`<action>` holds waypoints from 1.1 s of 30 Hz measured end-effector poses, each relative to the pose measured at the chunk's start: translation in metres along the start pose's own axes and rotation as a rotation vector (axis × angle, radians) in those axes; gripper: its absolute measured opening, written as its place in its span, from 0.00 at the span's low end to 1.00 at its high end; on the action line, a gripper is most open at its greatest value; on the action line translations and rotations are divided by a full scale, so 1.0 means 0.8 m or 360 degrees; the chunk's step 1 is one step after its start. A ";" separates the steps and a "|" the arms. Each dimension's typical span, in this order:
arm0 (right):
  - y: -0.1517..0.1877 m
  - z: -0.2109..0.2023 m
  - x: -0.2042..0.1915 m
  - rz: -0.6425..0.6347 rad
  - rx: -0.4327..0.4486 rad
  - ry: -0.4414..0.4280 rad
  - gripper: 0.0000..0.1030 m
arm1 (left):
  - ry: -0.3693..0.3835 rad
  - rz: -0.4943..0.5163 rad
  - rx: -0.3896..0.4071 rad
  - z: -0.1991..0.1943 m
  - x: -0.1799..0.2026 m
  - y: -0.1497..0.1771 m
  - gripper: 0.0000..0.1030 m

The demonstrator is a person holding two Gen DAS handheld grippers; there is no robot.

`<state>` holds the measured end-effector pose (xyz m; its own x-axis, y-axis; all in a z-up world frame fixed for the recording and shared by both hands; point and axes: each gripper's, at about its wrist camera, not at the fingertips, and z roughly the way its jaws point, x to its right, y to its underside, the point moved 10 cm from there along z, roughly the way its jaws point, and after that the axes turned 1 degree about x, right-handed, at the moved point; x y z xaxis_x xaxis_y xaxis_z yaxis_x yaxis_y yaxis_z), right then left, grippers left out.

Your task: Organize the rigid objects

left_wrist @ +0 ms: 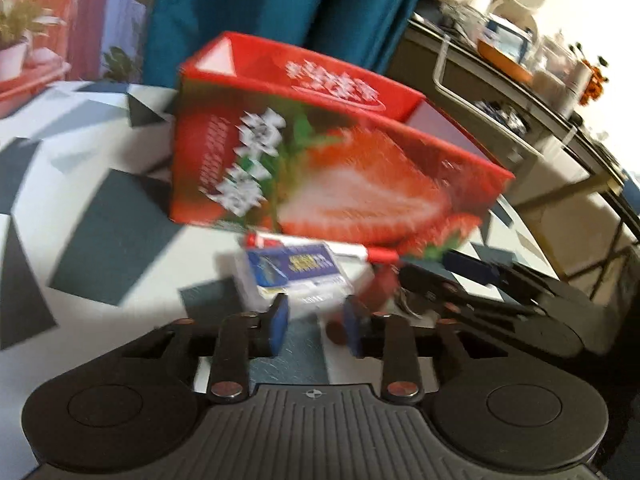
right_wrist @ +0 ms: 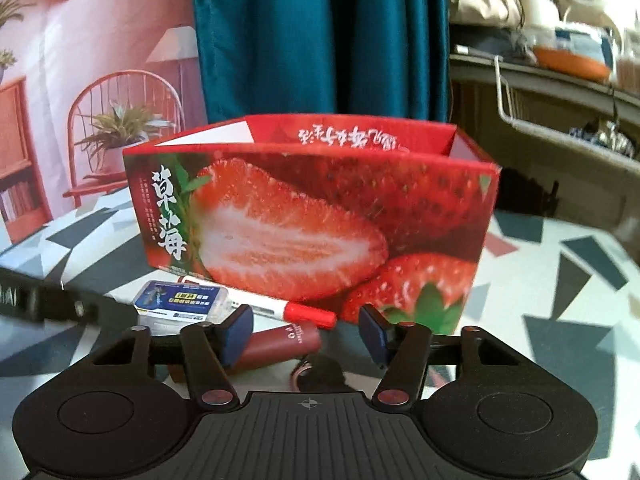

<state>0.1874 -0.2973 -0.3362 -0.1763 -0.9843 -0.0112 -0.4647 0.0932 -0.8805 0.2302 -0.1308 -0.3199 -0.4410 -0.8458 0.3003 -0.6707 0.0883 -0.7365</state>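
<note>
Right gripper [right_wrist: 306,334] jaws wide, empty; lipstick [right_wrist: 280,346] clear here, blurred in left view.

Open-topped box [right_wrist: 312,216] upright on counter [right_wrist: 560,280], mid-scene; curtain [right_wrist: 320,36] behind it; shelf unit [right_wrist: 560,120] behind right. Marker [right_wrist: 280,308] lies on counter along box front base. Small case [right_wrist: 182,300] just before marker, left end. Tube [right_wrist: 280,346] before marker, right of case. Right gripper [right_wrist: 308,336] nearest, tube by its left finger. Left gripper [left_wrist: 316,326] just before case
</note>
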 end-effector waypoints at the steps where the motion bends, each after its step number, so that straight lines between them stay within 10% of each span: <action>1: 0.001 0.003 0.000 0.0006 -0.0009 -0.0013 0.50 | 0.0021 0.0012 -0.0007 0.003 0.005 0.004 0.25; 33: 0.009 0.031 -0.006 0.0166 -0.0081 -0.0211 0.39 | 0.0085 -0.0045 -0.0124 0.043 0.007 0.031 0.25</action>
<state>0.2066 -0.2956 -0.3547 -0.1113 -0.9797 -0.1666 -0.4937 0.2000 -0.8463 0.2319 -0.1516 -0.3574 -0.4512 -0.8193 0.3539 -0.7267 0.1071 -0.6785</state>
